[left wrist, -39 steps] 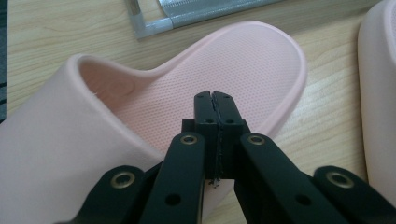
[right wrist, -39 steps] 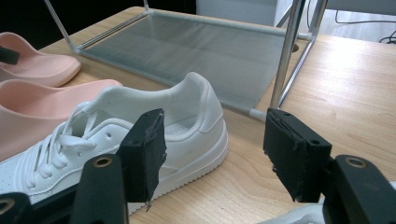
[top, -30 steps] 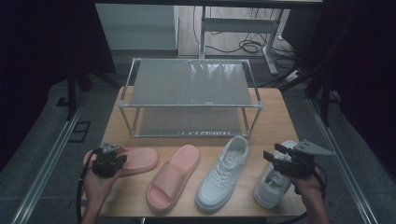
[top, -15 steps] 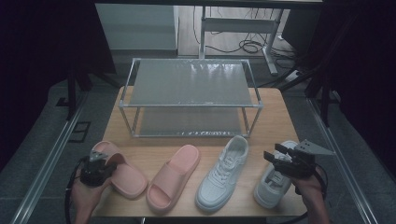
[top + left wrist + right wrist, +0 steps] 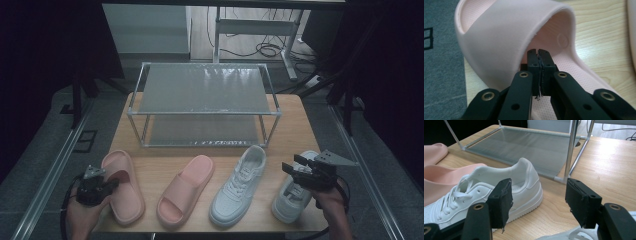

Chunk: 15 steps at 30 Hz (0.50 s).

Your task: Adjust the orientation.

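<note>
Two hazards: the left hand-held gripper (image 5: 539,72), jaws pinched shut on the pink slipper (image 5: 122,187) strap at the counter (image 5: 300,125) edge (overhanging), could slip; the right hand-held gripper (image 5: 536,202) hovers wide over a white sneaker (image 5: 295,192).

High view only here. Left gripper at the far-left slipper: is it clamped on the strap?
Observer: No. In the left gripper view the left gripper is shut pad to pad with nothing between its jaws. Its tips sit at the strap's edge, over the slipper footbed.
Operator: And the right gripper, open or shut?
Observer: Open. In the right gripper view the right gripper has its pads wide apart and touching nothing. The gap frames the heel of the left sneaker, farther off.
</note>
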Motion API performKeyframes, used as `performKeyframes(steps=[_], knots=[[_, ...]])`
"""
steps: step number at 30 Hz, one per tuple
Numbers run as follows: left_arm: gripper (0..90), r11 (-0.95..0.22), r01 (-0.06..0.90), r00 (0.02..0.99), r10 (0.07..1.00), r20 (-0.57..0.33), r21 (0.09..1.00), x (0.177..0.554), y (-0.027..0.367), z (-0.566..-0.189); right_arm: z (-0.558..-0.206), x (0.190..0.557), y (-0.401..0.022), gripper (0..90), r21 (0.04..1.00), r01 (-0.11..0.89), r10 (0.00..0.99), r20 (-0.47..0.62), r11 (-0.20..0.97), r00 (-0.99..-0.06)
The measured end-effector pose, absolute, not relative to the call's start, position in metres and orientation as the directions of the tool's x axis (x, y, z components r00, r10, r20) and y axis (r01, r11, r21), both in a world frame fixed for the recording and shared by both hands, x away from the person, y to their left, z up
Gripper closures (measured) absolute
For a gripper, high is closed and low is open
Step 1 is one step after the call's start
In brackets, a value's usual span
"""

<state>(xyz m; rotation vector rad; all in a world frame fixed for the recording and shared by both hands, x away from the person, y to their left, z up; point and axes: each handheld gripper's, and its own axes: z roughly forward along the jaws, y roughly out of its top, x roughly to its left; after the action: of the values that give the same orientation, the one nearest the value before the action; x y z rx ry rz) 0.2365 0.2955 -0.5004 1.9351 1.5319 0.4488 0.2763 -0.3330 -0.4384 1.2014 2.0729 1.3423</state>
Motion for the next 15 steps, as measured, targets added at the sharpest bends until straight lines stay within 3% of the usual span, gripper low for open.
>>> performKeyframes(steps=[10,15], knots=[[89.9,-0.081,0.671,0.272,0.952,-0.143,0.737,0.214,0.309,-0.477,-0.44,0.277,-0.338,38.7,0.878,0.453,0.827,0.137,0.153,-0.545],[89.9,-0.031,0.659,0.218,0.964,-0.151,0.751,0.216,0.331,-0.469,-0.438,0.276,-0.339,38.5,0.885,0.444,0.831,0.136,0.143,-0.539]])
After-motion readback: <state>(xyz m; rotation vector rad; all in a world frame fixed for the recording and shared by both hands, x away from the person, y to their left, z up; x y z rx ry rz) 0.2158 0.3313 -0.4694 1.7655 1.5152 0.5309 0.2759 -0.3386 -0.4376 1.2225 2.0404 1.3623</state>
